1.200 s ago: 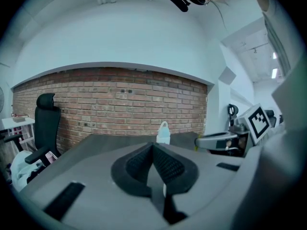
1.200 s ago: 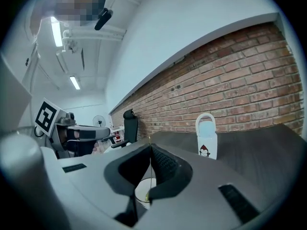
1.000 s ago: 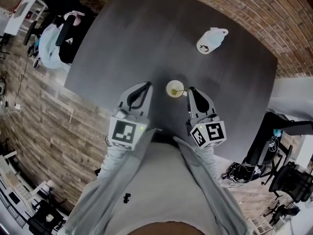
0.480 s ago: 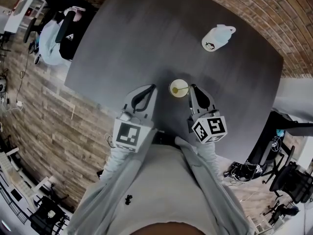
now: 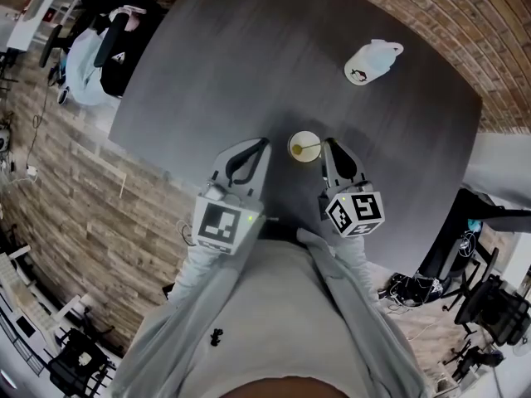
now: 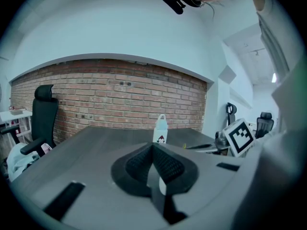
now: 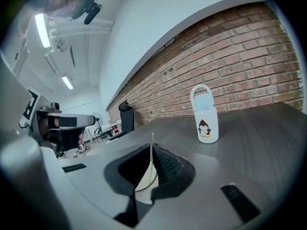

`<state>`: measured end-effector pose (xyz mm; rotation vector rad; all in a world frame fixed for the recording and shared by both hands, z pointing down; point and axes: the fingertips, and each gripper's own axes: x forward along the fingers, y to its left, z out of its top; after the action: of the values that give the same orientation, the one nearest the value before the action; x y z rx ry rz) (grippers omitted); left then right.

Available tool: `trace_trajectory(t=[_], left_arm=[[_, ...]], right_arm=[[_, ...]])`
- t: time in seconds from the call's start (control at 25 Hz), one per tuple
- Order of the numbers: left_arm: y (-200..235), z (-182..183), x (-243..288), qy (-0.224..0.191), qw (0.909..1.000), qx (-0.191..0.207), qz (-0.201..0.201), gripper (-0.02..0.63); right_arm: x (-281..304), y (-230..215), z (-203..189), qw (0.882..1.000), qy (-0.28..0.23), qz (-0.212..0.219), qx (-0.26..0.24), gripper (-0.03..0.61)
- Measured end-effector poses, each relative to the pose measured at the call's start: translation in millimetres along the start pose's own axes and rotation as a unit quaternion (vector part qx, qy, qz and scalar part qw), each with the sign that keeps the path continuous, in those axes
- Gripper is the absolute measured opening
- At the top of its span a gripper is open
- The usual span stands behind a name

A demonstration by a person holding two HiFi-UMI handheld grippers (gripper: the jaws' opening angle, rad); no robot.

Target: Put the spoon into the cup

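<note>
Right tongs (image 5: 328, 145) pinched shut on the spoon (image 5: 310, 148), whose bowl sits in the cup (image 5: 305, 137) just off their tips. Left tongs (image 5: 263, 143) closed, empty.

Your table (image 5: 249, 56) has a dark grey top, matt, with faint grain streaks. The wall (image 7: 249, 51) is rough red brick. The floor (image 5: 75, 214) is worn wood-look planks. The bottle (image 5: 372, 61) is white plastic, smooth, slightly glossy. The cup (image 5: 299, 139) is pale and smooth; paper or plastic, can't tell. The spoon (image 5: 309, 148) is thin, pale yellow, no metal shine. Your left gripper (image 6: 153, 146) and right gripper (image 7: 151, 148) have smooth matt grey plastic shells and black pads (image 6: 169, 164) with fine ribbing. Your sleeves (image 5: 187, 297) are soft grey cloth.
</note>
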<state>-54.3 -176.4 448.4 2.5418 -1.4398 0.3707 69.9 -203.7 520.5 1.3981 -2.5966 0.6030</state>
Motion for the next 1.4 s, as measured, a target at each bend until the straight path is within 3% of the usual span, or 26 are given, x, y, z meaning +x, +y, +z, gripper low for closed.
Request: trace_trajectory(t=[0.4,0.48,0.64,1.04,1.4], left_arm=[[6.1,-0.1,-0.7,-0.002,1.0000,0.008,0.000,0.020],[6.0,0.4,0.1,-0.002,1.0000,0.006,0.000,0.020],[5.9,2.5,1.6,-0.003,1.0000,0.003,-0.001,0.020],[7.4,6.8,2.4,-0.007,0.9999,0.009,-0.005,0.020],[3.6,15.8,-0.4,-0.020,0.9996,0.019,-0.008,0.020]], right_arm=[[8.7,-6.6,-14.7,0.999,0.031,-0.012,0.009,0.027],[10.6,-7.2,-20.8,0.999,0.044,-0.008,0.013,0.102],[13.7,-5.2,-28.4,0.998,0.061,-0.004,0.007,0.110],[13.6,-5.9,-26.5,0.998,0.059,-0.007,0.003,0.132],[-1.4,-8.0,-5.0,1.000,0.026,-0.015,-0.009,0.159]])
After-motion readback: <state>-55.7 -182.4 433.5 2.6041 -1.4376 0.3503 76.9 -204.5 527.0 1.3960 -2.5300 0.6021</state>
